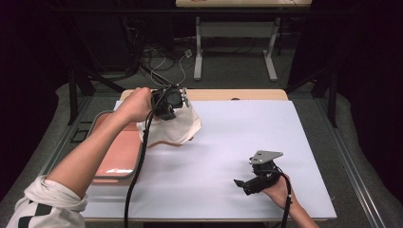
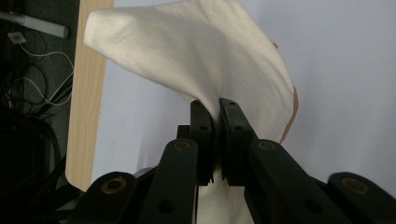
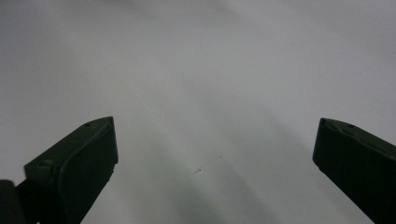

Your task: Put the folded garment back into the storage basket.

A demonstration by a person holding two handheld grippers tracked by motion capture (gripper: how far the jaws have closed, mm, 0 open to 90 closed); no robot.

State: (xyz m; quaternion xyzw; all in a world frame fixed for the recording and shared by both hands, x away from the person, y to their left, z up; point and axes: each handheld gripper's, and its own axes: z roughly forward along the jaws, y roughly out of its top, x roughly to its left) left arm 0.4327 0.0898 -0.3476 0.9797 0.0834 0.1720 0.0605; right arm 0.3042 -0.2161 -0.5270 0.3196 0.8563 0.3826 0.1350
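A cream cloth [image 1: 177, 126] with a tan edge hangs lifted over the back left of the white table [image 1: 247, 142]. My left gripper [image 1: 172, 105] is shut on its upper part. In the left gripper view the two black jaws pinch a fold of the cloth [image 2: 205, 60], which drapes away above them, and the left gripper [image 2: 214, 108] grips it tightly. My right gripper [image 1: 239, 183] rests low near the front right of the table, pointing left. Its jaws stand wide apart over bare white surface in the right gripper view, right gripper [image 3: 215, 140] with nothing between them.
A pink tray [image 1: 119, 152] with a grey rim sits at the table's left edge, partly under the hanging cloth. A wooden strip [image 1: 237, 94] borders the far edge. Beyond stand a table frame [image 1: 235, 52] and floor cables [image 1: 161, 61].
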